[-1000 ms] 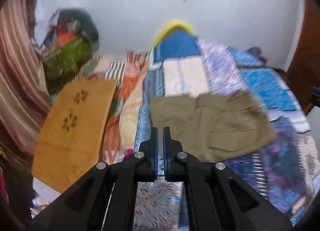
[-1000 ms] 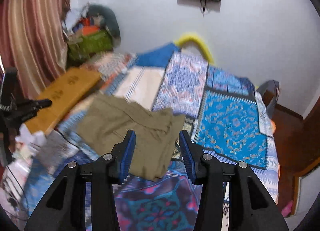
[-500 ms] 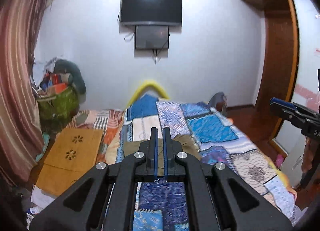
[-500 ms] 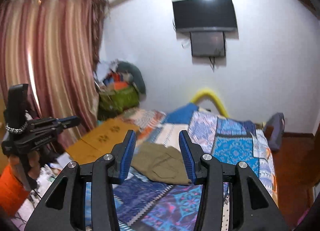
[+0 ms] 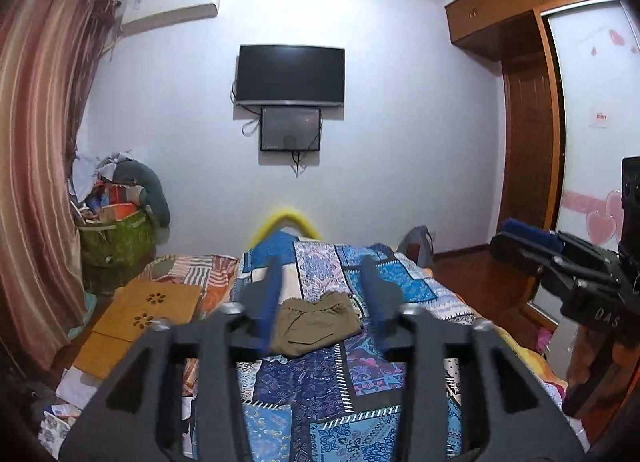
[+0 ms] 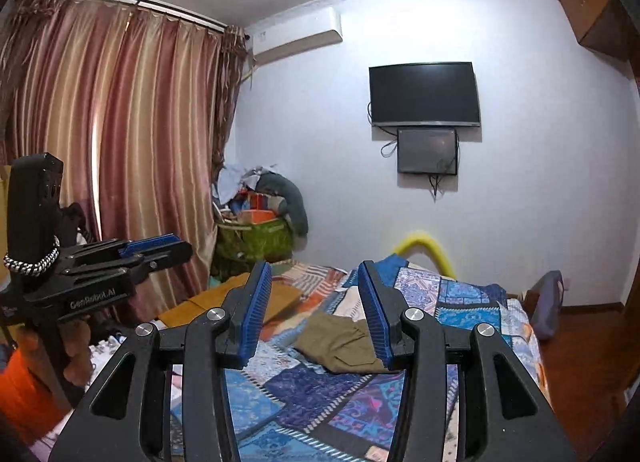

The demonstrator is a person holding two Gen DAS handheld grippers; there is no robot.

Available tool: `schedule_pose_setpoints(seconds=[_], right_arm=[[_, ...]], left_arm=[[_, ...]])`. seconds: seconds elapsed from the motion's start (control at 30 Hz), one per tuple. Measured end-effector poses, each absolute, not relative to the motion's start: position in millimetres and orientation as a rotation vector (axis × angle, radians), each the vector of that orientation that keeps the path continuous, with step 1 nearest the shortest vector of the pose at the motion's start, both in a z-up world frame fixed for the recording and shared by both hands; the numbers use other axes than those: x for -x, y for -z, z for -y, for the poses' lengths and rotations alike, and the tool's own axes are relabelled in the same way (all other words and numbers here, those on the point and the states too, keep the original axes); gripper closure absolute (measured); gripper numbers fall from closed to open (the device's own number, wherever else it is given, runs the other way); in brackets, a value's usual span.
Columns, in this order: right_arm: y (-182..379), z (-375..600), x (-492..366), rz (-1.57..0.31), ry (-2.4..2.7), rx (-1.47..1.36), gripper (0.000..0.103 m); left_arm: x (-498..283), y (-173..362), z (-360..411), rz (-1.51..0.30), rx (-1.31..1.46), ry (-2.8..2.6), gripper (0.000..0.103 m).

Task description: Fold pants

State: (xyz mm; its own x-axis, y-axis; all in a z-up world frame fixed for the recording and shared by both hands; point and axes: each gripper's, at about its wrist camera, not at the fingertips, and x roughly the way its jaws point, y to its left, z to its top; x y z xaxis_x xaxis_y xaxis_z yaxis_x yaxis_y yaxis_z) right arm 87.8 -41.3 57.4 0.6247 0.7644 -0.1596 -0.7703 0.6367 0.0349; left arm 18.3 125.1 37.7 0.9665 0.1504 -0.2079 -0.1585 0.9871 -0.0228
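Filling the lower frame, the left gripper [image 5: 320, 294] and the right gripper [image 6: 314, 294] hold their fingers spread wide, gripping nothing. Beyond them, mid-frame, the folded olive pants [image 5: 316, 322] lie on the patchwork bed [image 5: 320, 390]. At far left, a green basket [image 5: 116, 240] is heaped with clothes.

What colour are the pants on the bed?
Olive green pants, plain with no pattern; clearest in the right wrist view.
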Motion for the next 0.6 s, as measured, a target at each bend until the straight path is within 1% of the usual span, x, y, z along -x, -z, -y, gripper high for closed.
schedule_pose_setpoints(seconds=[0.03,0.07,0.1,0.13,0.17,0.2,0.23,0.3,0.37,0.4,0.47,0.6], right_arm=[[-56.7,42.5,-85.6,-0.166,-0.877,0.024,0.050],[-56.1,42.3,-83.8,-0.161,-0.871,0.011,0.045],[-56.3,43.6,-81.7,-0.154,-0.863,0.005,0.035],[-56.3,43.1,-80.3,-0.146,-0.850,0.003,0.029],[-56.4,42.4,-78.3,-0.136,-0.834,0.005,0.027],[-56.8,42.2,-75.4,-0.129,-0.825,0.009,0.022],[-57.8,40.1,-75.6,-0.124,-0.817,0.014,0.019],[-59.0,40.0,-74.6,-0.120,-0.812,0.007,0.015],[-58.2,41.8,-71.4,-0.118,-0.805,-0.006,0.006],[-57.7,42.7,-69.1,-0.116,-0.800,-0.011,0.000],[-57.2,41.6,-66.4,-0.109,-0.788,-0.010,0.000],[-52.9,41.9,-60.7,-0.107,-0.778,0.010,0.000]], left_arm=[[-13.5,-37.1,-123.5,-0.194,0.040,-0.166,0.053],[-11.7,-37.0,-122.8,-0.191,0.038,-0.167,0.049],[-9.3,-36.8,-121.6,-0.187,0.035,-0.171,0.047],[-9.6,-36.5,-121.5,-0.184,0.033,-0.175,0.039],[-6.6,-36.5,-120.1,-0.176,0.032,-0.180,0.028],[-4.0,-36.6,-119.5,-0.169,0.034,-0.179,0.024],[-1.8,-36.3,-119.2,-0.163,0.036,-0.178,0.020],[1.3,-35.6,-120.2,-0.161,0.039,-0.179,0.018],[3.9,-35.5,-120.8,-0.159,0.043,-0.178,0.012],[4.8,-35.4,-122.0,-0.155,0.047,-0.179,0.010],[6.8,-34.4,-122.2,-0.145,0.054,-0.187,0.003],[7.7,-34.6,-125.8,-0.141,0.054,-0.196,0.001]])
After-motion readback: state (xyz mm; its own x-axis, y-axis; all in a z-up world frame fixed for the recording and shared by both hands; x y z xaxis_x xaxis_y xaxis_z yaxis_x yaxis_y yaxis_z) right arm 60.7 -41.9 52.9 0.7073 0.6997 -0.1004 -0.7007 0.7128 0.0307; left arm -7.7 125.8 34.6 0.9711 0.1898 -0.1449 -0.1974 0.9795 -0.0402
